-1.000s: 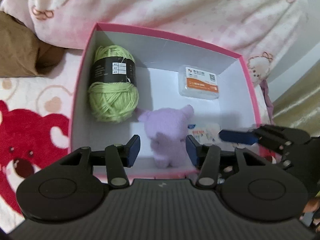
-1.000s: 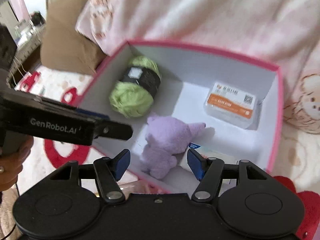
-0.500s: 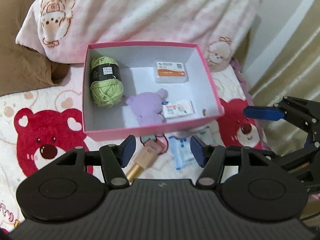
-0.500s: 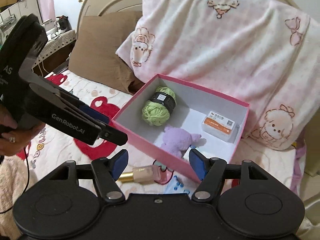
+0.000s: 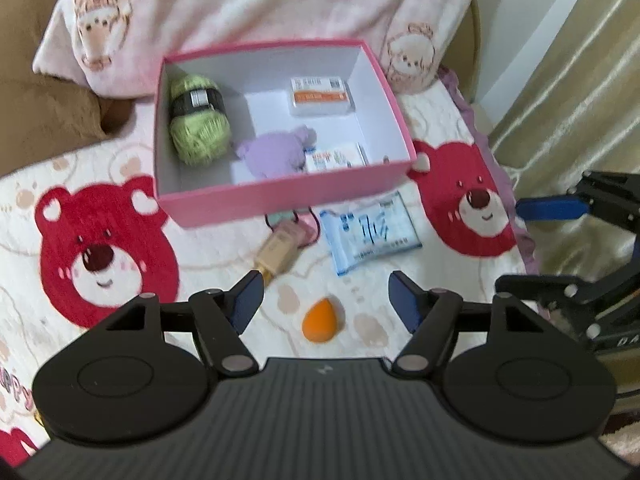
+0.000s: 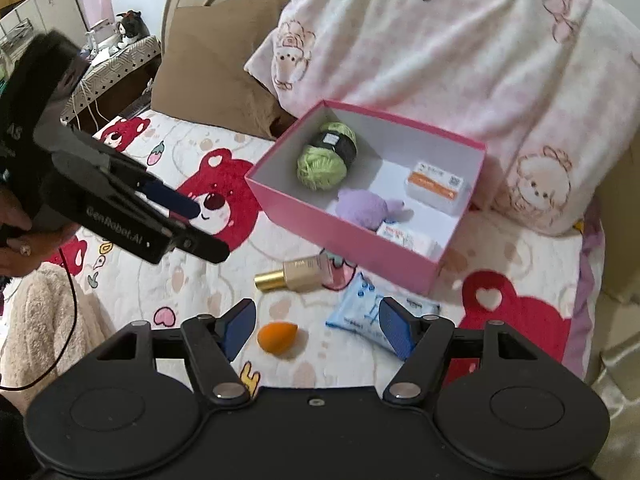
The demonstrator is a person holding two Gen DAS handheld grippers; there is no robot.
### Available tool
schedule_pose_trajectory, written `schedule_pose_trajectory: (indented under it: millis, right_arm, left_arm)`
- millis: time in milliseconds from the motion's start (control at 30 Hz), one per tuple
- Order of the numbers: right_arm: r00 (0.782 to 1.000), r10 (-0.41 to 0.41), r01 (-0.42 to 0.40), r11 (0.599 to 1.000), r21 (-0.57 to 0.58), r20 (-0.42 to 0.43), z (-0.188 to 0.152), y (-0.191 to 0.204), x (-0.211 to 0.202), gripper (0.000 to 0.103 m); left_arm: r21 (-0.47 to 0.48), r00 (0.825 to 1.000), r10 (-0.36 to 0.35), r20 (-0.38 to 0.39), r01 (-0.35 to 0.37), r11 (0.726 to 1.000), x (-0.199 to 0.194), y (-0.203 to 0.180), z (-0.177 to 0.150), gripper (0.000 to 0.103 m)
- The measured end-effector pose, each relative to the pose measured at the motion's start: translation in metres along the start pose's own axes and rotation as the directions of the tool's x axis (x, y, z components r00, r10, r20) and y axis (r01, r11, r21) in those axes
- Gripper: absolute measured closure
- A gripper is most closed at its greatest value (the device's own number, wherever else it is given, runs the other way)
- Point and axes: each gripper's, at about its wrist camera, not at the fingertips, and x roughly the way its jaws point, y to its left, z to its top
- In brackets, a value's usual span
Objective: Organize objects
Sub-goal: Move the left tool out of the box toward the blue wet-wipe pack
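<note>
Soft, even indoor light fills both views, bright and without hard glare. Inside the pink box [image 5: 280, 196] the near wall throws a faint grey shadow across the white floor, and the green yarn ball [image 6: 322, 166] shades the corner behind it. The left wrist view is smeared by motion blur, the foundation bottle [image 5: 278, 254] streaked and the pillow [image 5: 248, 4] prints soft; the right wrist view is somewhat crisper. Fisheye distortion bends the edges, with dark vignetted corners.
</note>
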Motion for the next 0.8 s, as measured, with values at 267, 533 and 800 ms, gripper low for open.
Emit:
schedule_pose_trajectory:
  millis: [267,533,800]
  right_arm:
    - [0.997,-0.03,0.025,0.998,0.063,0.077,-0.027,-0.004,-0.003,0.03]
    - [0.995,-0.074,0.07,0.996,0.061,0.06,-0.043,-0.016,0.006,0.03]
    - [0.996,-0.084,0.084,0.994,0.071,-0.014,-0.044,-0.032,0.035,0.03]
  left_arm:
    - [-0.096,0.996,-0.079,0.038,0.083,0.992,0.015,0.003,-0.023,0.035]
    - [-0.086,0.989,0.027,0.144,-0.015,0.996,0.025,-0.004,-0.036,0.028]
    - [-0.058,0.972,-0.094,0.215,0.109,0.992,0.07,-0.009,-0.041,0.03]
